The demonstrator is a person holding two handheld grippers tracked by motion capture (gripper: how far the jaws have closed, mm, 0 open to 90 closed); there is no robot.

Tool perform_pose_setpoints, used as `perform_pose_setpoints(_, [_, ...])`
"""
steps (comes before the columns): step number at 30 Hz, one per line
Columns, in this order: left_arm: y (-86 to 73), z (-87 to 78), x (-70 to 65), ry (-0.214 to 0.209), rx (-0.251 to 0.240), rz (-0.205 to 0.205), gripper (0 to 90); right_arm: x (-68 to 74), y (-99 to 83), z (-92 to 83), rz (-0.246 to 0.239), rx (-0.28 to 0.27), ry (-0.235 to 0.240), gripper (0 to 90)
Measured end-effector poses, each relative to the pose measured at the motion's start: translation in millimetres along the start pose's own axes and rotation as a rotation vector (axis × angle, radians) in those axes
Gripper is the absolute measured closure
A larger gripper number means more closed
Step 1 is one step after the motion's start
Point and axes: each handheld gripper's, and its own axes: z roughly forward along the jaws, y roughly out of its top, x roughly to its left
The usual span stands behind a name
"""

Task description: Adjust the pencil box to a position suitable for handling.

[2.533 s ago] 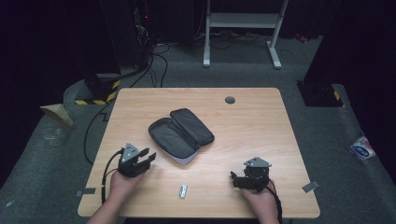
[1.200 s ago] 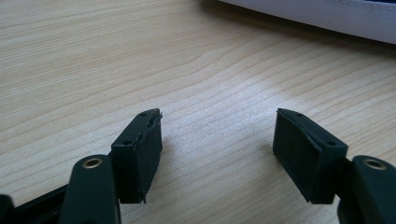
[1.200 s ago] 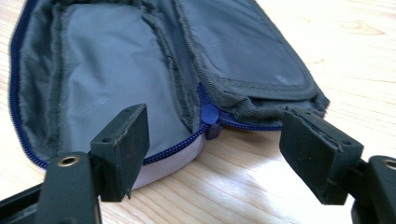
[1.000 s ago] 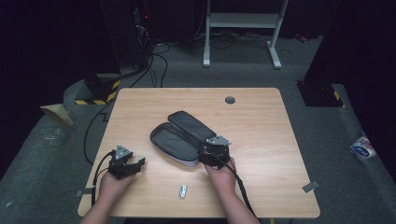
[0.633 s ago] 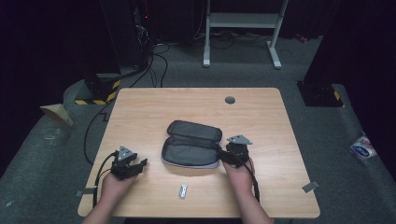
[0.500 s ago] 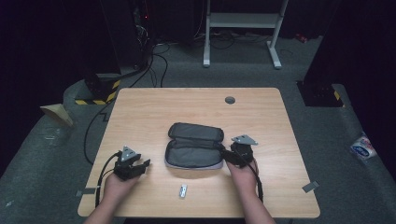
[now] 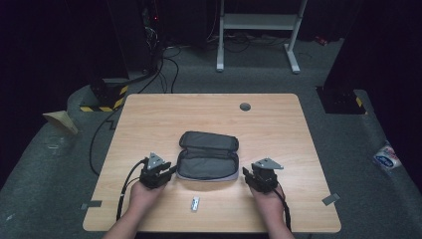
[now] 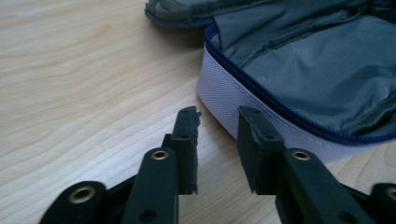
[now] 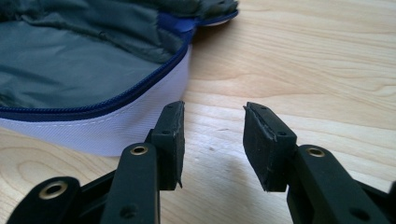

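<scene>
Lying unzipped and spread flat near the middle of the worktop [image 7: 149,119], a little toward the near edge: a grey pouch [image 7: 207,162] with white side wall and blue zip, lid half folded back toward the far edge. Flanking it, the left tongs [image 7: 171,171] just beside its left end and the right tongs [image 7: 245,173] just beside its right end, each parted a moderate way and holding nothing. Seen along the left tongs [image 8: 217,126], jaw tips close against the white wall, possibly touching, though hard to be sure at this angle; along the right tongs [image 9: 212,121], bare wood between the jaws and the pouch off to one side. Small silvery item [image 7: 195,203] near the near edge, too small to identify. Judged as the positioning step, pouch squared and ready. Next move probably calls for picking up that small item and dropping it into the open compartment, or gripping the rim to steady the pouch.
</scene>
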Motion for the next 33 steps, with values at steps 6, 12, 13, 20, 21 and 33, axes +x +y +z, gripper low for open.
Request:
perform_pose_setpoints(6, [3.3,6.2,-8.1,-0.005,-0.006,0.009,67.7,-3.9,0.9,7.0,0.011,0.005,-0.026,57.4])
perform_pose_setpoints(12, [7.3,14.1,-3.9,-0.005,-0.013,-0.004,68.1,-9.6,1.5,12.9,0.036,0.007,-0.025,58.3])
perform_pose_setpoints(13, [8.7,14.8,-1.3,-0.009,-0.016,-0.018,68.1,-9.0,1.8,13.1,0.038,0.006,-0.024,57.8])
perform_pose_setpoints(20, [8.1,9.9,6.1,0.006,-0.024,-0.010,66.3,-14.2,3.2,5.7,0.050,-0.012,-0.030,52.7])
perform_pose_setpoints(21, [8.1,7.2,8.9,0.006,-0.031,-0.014,66.3,-14.2,3.2,5.7,0.050,-0.012,-0.030,52.7])
perform_pose_setpoints(33, [-13.2,-27.8,13.4,-0.014,-0.020,0.028,57.9,-27.3,-18.1,-31.0,0.019,-0.009,-0.073,38.3])
